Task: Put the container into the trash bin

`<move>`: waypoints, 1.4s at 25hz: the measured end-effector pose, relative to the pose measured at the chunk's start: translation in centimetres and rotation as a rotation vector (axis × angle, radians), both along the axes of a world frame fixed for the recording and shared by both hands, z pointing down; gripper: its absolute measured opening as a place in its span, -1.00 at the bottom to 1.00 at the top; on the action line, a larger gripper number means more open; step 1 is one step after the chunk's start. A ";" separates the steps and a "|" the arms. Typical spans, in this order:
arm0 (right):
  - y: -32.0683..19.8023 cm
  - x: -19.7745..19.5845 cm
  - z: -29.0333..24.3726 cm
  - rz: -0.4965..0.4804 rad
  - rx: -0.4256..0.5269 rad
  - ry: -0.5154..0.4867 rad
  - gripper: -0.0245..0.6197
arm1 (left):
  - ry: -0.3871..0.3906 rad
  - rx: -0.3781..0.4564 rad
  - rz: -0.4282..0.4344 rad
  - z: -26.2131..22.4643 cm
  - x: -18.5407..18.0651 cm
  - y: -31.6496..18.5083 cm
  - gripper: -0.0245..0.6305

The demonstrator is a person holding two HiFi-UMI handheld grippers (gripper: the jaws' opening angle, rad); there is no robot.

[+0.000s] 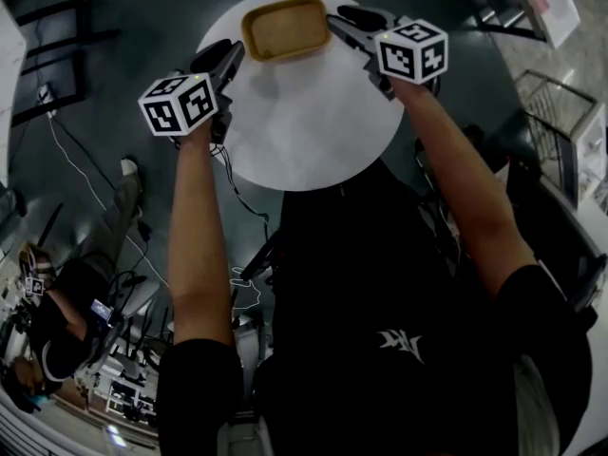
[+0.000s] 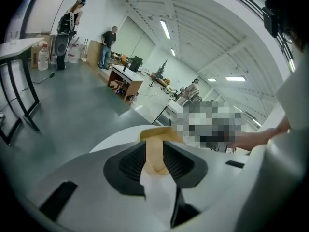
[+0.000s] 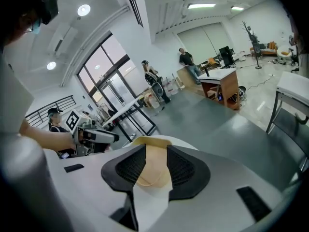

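Two ends of the tan, rounded-rectangular container [image 1: 285, 27] on the round white table [image 1: 313, 131] are flanked by our left gripper [image 1: 232, 58] and right gripper [image 1: 337, 23] in the head view. Our left gripper view shows ribbed black pads [image 2: 131, 162] parted, with the tan wall between. Our right gripper view shows the same and adds the other gripper's marker cube [image 3: 72, 121].

Left gripper [image 1: 231, 57] and right gripper [image 1: 344, 27]: both held forward and tilted downward, tips converging toward one another. Jaws of each stand apart, pads gripping nothing. Left forearm [image 1: 195, 231] and right forearm [image 1: 454, 174]: bare, extended, elbows slightly bent. Marker cubes face upward.
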State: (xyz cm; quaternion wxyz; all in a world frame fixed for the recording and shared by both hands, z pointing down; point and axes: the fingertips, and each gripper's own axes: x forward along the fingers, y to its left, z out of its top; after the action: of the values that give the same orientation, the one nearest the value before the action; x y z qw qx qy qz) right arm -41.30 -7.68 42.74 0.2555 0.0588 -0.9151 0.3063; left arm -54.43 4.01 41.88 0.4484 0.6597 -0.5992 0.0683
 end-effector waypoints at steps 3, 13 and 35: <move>0.3 -0.5 1.3 0.012 -0.029 0.026 -0.48 | 0.013 -0.034 -0.006 1.5 -0.3 0.0 -0.57; 0.7 -1.0 4.8 0.044 -0.084 0.115 -0.48 | 0.079 -0.116 -0.022 5.7 0.1 -0.5 -0.54; 0.8 -1.2 6.0 0.108 -0.139 0.156 -0.67 | 0.122 -0.170 -0.045 6.8 0.9 -1.4 -0.71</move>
State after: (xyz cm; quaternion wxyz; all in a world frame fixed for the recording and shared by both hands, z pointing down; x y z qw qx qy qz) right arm -42.50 -6.89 48.73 0.3125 0.1140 -0.8645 0.3767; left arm -53.58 2.60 48.69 0.5398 0.6084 -0.5777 0.0685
